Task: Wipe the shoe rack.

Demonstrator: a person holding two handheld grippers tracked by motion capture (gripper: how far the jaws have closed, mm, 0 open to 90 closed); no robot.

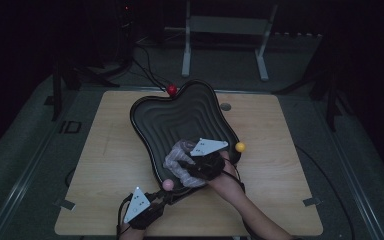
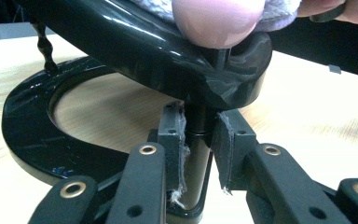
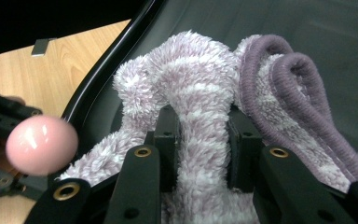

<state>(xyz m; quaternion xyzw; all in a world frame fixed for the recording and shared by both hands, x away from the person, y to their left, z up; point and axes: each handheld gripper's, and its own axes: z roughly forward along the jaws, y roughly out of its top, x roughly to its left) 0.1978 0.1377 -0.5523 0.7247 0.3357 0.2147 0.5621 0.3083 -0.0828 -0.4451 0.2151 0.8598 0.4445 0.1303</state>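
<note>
At the near edge of the table (image 1: 105, 165), the left gripper (image 1: 145, 207) sits low beside the near corner of the black tray (image 1: 180, 117). In the left gripper view its jaws are closed narrow around the tray's black support post (image 2: 196, 154), just under the dish and above the ring-shaped base (image 2: 28, 140), so the stand is being steadied there. A pink ball (image 1: 168, 184) caps the tray's rim right above that grip.

Just beyond, inside the near part of the tray, the right gripper (image 1: 200, 162) holds the fluffy lilac cloth (image 1: 177, 157). In the right gripper view its jaws are pinched on a raised fold of the cloth (image 3: 200, 121), with a darker purple hemmed edge (image 3: 289, 88) bunched beside it on the ribbed tray floor.

The work looks like wiping the tray with the cloth. To do it well, I would keep the left grip firm on the post so the dish does not rock, and press the cloth down flat rather than drag it by its pinched fold, following the stepped ridges outward from the near corner. The loose purple edge could snag on the rim, so it is best kept tucked under.

Farther off, a yellow ball (image 1: 240, 147) sits at the tray's right edge and a red ball (image 1: 171, 90) at its far rim.
</note>
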